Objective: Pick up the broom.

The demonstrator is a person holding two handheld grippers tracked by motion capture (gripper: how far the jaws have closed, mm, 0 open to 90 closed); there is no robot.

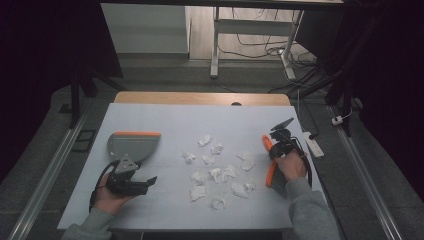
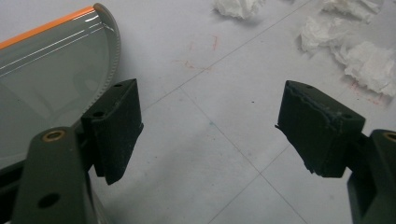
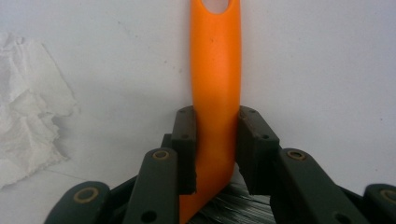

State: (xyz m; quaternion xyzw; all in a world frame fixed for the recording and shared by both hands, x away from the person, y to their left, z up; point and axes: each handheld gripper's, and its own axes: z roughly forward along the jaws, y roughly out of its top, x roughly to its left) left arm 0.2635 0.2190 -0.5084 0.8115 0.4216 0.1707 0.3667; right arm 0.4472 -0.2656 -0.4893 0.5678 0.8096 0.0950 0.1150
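A grey dustpan [image 1: 132, 144] with an orange front edge lies on the left of the white mat [image 1: 165, 120]. My left gripper [image 1: 149, 181] rests just in front of it, open and holding nothing. In the left gripper view the dustpan [image 2: 46, 84] sits beside the left jaw of that gripper [image 2: 210, 109]. Several crumpled white paper scraps [image 1: 220, 172] are scattered over the mat's middle. On the right, my right gripper [image 1: 276, 148] is shut on the orange handle of a hand brush [image 1: 270, 172]. The right gripper view has the handle [image 3: 215, 60] clamped in the gripper [image 3: 215, 122], with bristles [image 3: 233, 210] below.
The mat covers a wooden table whose far edge [image 1: 200, 97] shows beyond it. A paper scrap [image 3: 28, 126] lies left of the brush handle, and more scraps [image 2: 364, 60] lie past the left gripper. A power strip [image 1: 312, 142] and cables sit on the floor to the right.
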